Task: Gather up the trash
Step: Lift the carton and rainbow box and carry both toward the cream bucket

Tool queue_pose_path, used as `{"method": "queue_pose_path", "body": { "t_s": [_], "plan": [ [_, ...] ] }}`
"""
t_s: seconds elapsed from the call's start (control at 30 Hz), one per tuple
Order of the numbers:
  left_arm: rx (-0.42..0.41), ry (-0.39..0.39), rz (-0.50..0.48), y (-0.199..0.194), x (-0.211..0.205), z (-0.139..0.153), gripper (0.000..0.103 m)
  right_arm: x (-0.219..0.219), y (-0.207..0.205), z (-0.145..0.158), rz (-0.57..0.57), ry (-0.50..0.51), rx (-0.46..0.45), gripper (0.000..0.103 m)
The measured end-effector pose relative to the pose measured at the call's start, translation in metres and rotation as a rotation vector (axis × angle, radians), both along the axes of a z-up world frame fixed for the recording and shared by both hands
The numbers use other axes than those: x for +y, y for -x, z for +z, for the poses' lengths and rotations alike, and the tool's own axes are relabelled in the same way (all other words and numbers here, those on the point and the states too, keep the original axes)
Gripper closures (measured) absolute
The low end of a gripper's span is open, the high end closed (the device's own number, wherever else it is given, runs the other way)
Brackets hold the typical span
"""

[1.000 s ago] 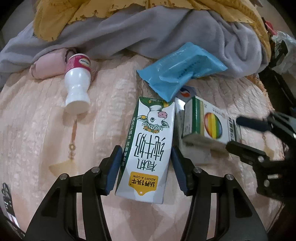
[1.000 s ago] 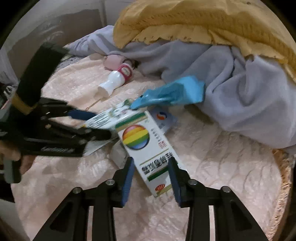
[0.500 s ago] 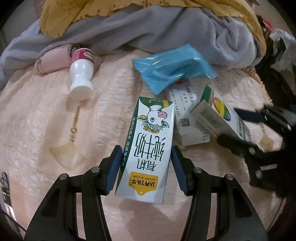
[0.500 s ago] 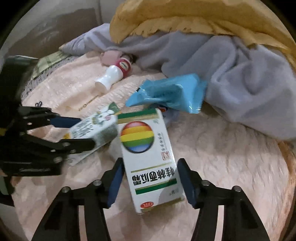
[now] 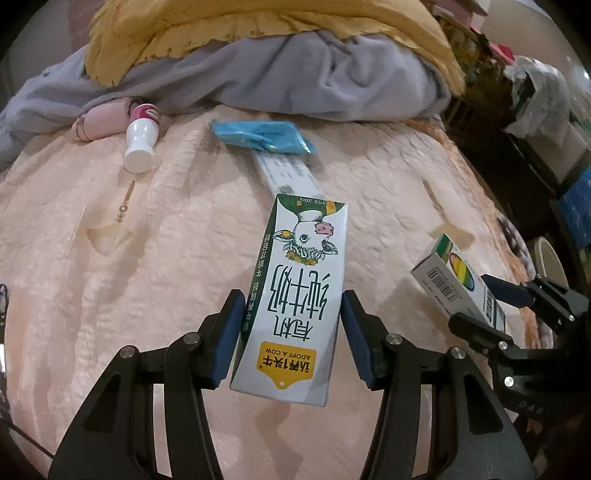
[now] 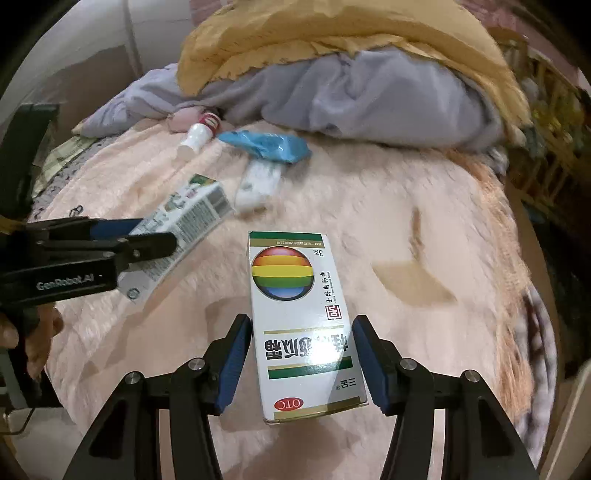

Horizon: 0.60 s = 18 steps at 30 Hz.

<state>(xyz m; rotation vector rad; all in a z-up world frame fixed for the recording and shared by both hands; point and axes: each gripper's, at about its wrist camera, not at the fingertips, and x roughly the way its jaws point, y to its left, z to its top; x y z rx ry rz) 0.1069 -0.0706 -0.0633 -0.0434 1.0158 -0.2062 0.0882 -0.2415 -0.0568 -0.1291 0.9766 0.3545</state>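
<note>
Your left gripper (image 5: 291, 328) is clamped on the milk carton (image 5: 301, 291), blue pads pressed to both long sides, and it sits in the lower middle of the left view, lifted off the pink blanket (image 5: 129, 258). Your right gripper (image 6: 301, 363) has the medicine box (image 6: 299, 321) between its pads in the lower middle of the right view; the left pad touches the box, but the right pad seems to stand slightly off it, so I judge the grip light.

Squeeze the right one a little firmer before you travel, because a smooth cardboard box can slide out forwards. Keep both cartons level and apart from each other as you carry them away. No bin shows in either view, so look for it before you swing.

More trash lies in the upper part of both frames: a small white bottle (image 5: 140, 144) at upper left, a blue wrapper (image 5: 262, 136) near the top centre, and a flat white box (image 5: 288, 175) partly tucked under the wrapper. The grey bedding (image 5: 295, 77) and yellow cover (image 5: 258, 22) behind may hide more. The dark clutter at the right edge is too dim to make out.
</note>
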Motion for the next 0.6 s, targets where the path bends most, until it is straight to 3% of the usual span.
{"method": "queue_pose_path", "body": {
  "t_s": [0.6],
  "plan": [
    [-0.062,-0.014,-0.08,0.041,-0.066,0.02,0.051,-0.059,0.065,0.029,-0.142,-0.058,-0.074,0.048]
  ]
}}
